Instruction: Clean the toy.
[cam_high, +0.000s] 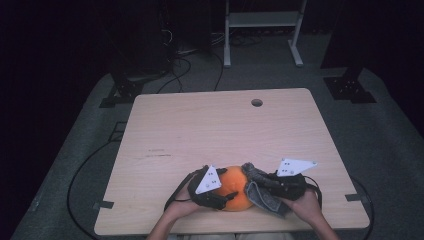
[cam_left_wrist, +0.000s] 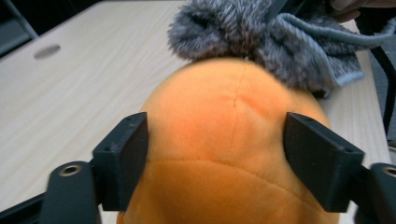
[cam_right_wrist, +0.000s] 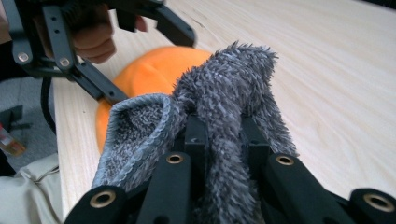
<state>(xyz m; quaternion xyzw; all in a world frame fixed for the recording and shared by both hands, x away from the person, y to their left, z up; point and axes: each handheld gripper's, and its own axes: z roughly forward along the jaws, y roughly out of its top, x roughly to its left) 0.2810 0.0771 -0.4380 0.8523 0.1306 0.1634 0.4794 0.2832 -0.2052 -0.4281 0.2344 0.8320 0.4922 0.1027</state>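
Pale wooden table (cam_high: 225, 130) on grey carpet (cam_high: 385, 145), white shelf frame (cam_high: 262, 20) in dark background

One plush, one cloth, two grippers on one table.

One orange plush toy (cam_high: 235, 192) and one grey fuzzy cloth (cam_high: 264, 196) lie on the one wooden table (cam_high: 220, 130), which has a single round cable hole (cam_high: 256, 102). Two handheld grippers are counted, the left gripper (cam_high: 220, 196) and the right gripper (cam_high: 260, 181), each with two black jaws and one grey three-cornered plate on top, so two plates. Two hands hold them, one each. Behind the table stands one white frame (cam_high: 262, 27) with two legs.
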